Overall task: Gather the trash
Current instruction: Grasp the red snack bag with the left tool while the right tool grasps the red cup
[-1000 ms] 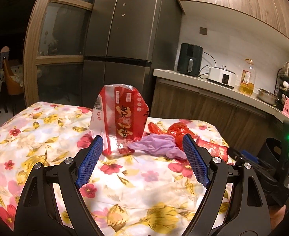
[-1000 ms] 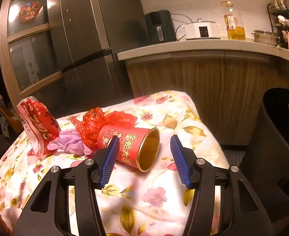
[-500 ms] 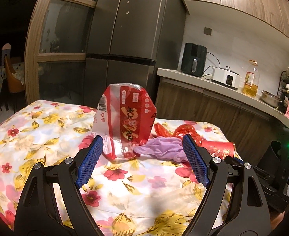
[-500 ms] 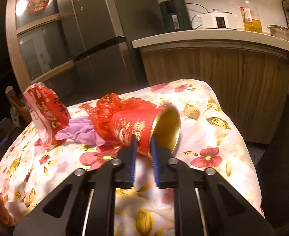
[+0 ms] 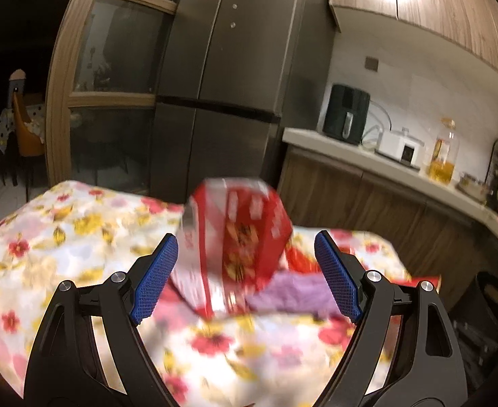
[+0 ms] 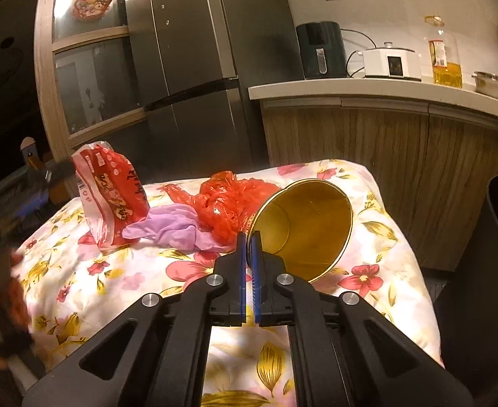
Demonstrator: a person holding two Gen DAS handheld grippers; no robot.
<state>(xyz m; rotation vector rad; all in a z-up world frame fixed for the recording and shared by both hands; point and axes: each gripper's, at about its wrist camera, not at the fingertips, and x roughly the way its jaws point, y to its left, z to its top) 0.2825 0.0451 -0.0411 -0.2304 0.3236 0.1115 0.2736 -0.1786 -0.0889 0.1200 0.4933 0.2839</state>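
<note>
Our right gripper [image 6: 249, 237] is clamped on the near rim of the red paper cup with a gold lining [image 6: 311, 227], which lies tilted, mouth toward us, near the right edge of the flower-printed tablecloth [image 6: 378, 281]. Just left of the cup sit a crumpled red plastic bag [image 6: 225, 200] and a lilac rubber glove [image 6: 171, 227], touching each other. The red and white snack packet [image 5: 235, 237] stands upright ahead of our left gripper [image 5: 245, 271], whose blue pads [image 5: 154, 278] are spread wide and grip nothing. Bare cloth lies open before both grippers. A black bin [image 6: 486, 288] stands just beyond the cloth's right edge.
</note>
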